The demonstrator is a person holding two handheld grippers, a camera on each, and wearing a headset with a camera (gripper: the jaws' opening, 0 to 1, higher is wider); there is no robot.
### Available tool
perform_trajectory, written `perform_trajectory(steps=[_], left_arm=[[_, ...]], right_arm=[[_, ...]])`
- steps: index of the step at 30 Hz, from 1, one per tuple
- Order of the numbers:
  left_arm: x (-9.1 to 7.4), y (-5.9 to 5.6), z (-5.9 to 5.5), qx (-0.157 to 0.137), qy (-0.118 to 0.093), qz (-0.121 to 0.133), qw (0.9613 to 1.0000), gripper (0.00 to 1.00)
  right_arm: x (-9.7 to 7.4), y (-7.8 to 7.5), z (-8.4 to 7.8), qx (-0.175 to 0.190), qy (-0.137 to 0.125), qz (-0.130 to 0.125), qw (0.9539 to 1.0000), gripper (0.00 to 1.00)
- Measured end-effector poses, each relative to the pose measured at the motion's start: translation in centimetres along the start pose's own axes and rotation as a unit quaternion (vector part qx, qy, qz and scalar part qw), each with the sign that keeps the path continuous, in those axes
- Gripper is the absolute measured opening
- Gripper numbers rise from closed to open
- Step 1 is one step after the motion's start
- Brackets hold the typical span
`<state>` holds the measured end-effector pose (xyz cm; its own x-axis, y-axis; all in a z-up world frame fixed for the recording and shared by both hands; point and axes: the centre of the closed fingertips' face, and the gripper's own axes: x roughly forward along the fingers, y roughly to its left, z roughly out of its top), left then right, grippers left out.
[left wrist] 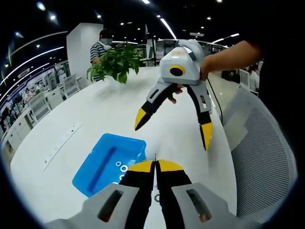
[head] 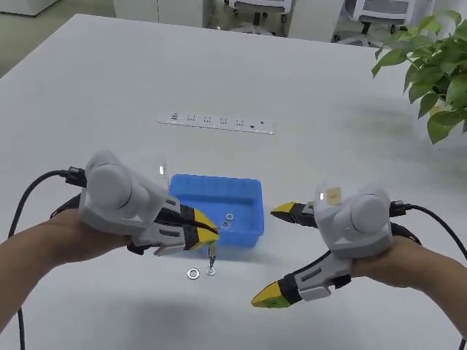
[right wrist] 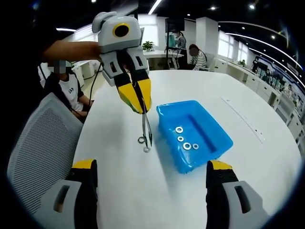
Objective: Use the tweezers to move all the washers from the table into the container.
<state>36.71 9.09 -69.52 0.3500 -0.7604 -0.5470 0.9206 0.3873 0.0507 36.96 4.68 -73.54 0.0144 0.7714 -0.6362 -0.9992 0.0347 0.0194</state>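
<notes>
Head view: left gripper [head: 208, 235] is right at the near wall of the blue container [head: 252, 191], jaws clenched on the tweezers [head: 211, 255], which point down at the tabletop [head: 109, 87]. Two washers lie loose on the tabletop just in front of the container's near wall. One washer [head: 211, 271] is right at the tweezer tips, the other washer [head: 193, 274] is just beside it, farther from the container. Can't tell whether the tips actually pinch the first one. Right gripper [head: 271, 255] is off the container's right side, jaws spread wide, nothing between them. Two more washers are visible inside the container, near its front wall. Power strip [head: 217, 122] lies beyond the container's far side. Potted plant [head: 434, 65] is well beyond the container, to the right.

Right gripper view: own jaws released and wide apart, container [right wrist: 202, 121] ahead between them. Four washers sit inside, clustered on the container floor. Left gripper [right wrist: 136, 98] hangs above the tabletop beside the container. The tweezers [right wrist: 145, 128] come straight down from its shut jaws to the pair of washers just outside the container wall. Mesh chair [right wrist: 43, 138] stands past the tabletop edge, on the side away from the container.

Left gripper view: own jaws pressed together, tweezer tip poking out between them. The container [left wrist: 102, 164] is down-left of that tip, with the right gripper [left wrist: 173, 134] open beyond the container.
</notes>
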Motion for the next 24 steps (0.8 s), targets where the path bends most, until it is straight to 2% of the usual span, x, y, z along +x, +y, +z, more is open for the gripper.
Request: perform_trajectory(steps=[7,10,16,24], left_arm=[[0.2,-0.3,-0.5,0.000,0.004,-0.004,1.0000,0.06],[0.2,-0.3,-0.4,0.000,-0.002,-0.004,1.0000,0.06],[0.2,-0.5,-0.4,0.012,0.003,-0.014,0.9998,0.06],[0.1,-0.7,-0.4,0.017,0.008,-0.026,0.9995,0.06]], right_arm=[[0.4,0.4,0.1,-0.007,-0.001,0.011,0.9999,0.91],[0.6,0.5,0.2,-0.013,-0.003,0.014,0.9998,0.88],[1.3,1.0,0.7,-0.041,-0.005,0.032,0.9986,0.72],[2.6,0.7,1.6,-0.073,-0.009,0.047,0.9962,0.52]])
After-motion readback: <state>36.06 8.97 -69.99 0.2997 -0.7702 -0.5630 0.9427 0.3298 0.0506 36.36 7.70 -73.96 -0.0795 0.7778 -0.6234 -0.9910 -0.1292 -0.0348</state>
